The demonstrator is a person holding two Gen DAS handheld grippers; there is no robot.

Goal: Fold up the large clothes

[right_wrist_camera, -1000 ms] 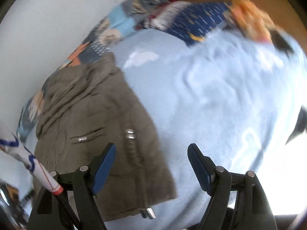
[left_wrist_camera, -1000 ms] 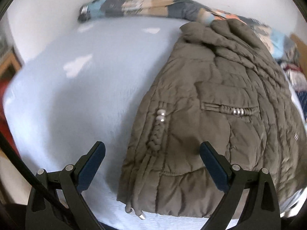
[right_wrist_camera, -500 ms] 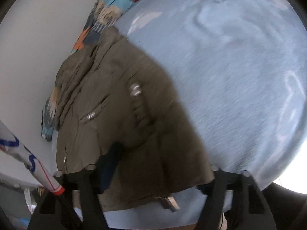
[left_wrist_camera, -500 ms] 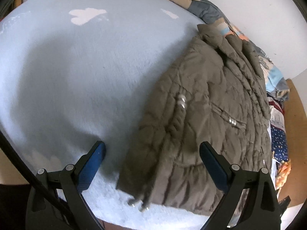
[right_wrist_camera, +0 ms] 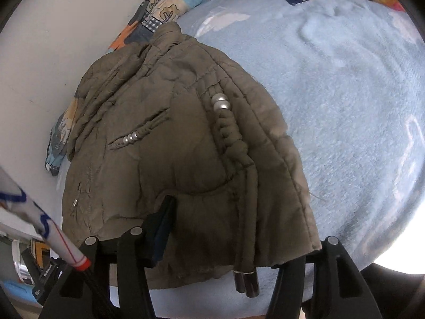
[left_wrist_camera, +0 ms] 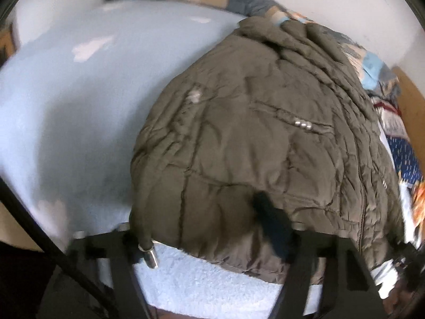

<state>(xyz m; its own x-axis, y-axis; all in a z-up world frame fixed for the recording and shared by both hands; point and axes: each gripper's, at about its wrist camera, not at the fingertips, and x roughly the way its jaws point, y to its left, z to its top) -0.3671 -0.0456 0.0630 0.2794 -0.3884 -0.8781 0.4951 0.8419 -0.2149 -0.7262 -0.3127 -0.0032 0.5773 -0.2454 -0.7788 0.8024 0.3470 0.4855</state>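
The jacket (right_wrist_camera: 172, 143) is olive, quilted and puffy. It lies flat on the blanket (right_wrist_camera: 345, 93), hem toward the camera.

No readable text turns up in either view. In the right wrist view, low at the left edge, a small black object (right_wrist_camera: 43, 275) carries a line of pale lettering, perhaps a brand name, too small and skewed to make out. The patterned quilt (right_wrist_camera: 164, 8) along the bed's far edge shows drawn shapes, no words.
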